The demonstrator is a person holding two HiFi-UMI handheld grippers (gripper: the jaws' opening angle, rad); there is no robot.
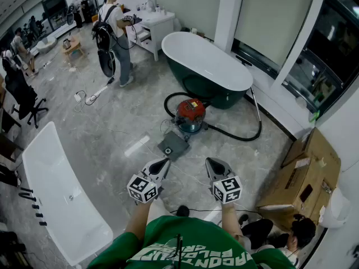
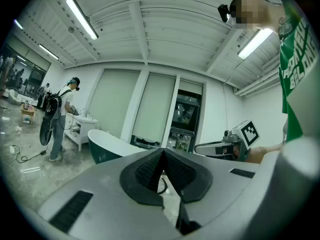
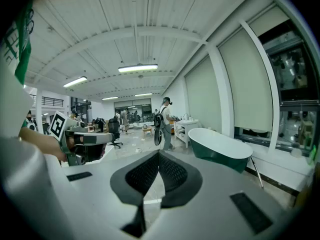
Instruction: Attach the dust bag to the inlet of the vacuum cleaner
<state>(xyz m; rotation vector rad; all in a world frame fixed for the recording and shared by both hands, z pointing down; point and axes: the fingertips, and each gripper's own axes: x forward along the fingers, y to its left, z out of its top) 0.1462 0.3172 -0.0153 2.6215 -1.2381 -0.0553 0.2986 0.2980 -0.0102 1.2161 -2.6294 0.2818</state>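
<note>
A red and teal vacuum cleaner (image 1: 190,115) stands on the marble floor, its black hose (image 1: 241,134) looping round to the right. Just in front of it lies a flat dark grey square piece with a round hole (image 1: 173,145), which may be the dust bag. My left gripper (image 1: 163,163) and right gripper (image 1: 211,162) hover side by side short of that piece and touch nothing. In the left gripper view the jaws (image 2: 162,152) are shut and hold nothing. The right gripper view shows the same for its jaws (image 3: 158,153). Neither gripper view shows the vacuum cleaner.
A dark green bathtub (image 1: 207,66) stands behind the vacuum cleaner, a white tub (image 1: 61,189) at the left. At the right is a cardboard box (image 1: 305,172), with a crouching person (image 1: 291,234) beside it. Another person (image 1: 115,32) stands at the back.
</note>
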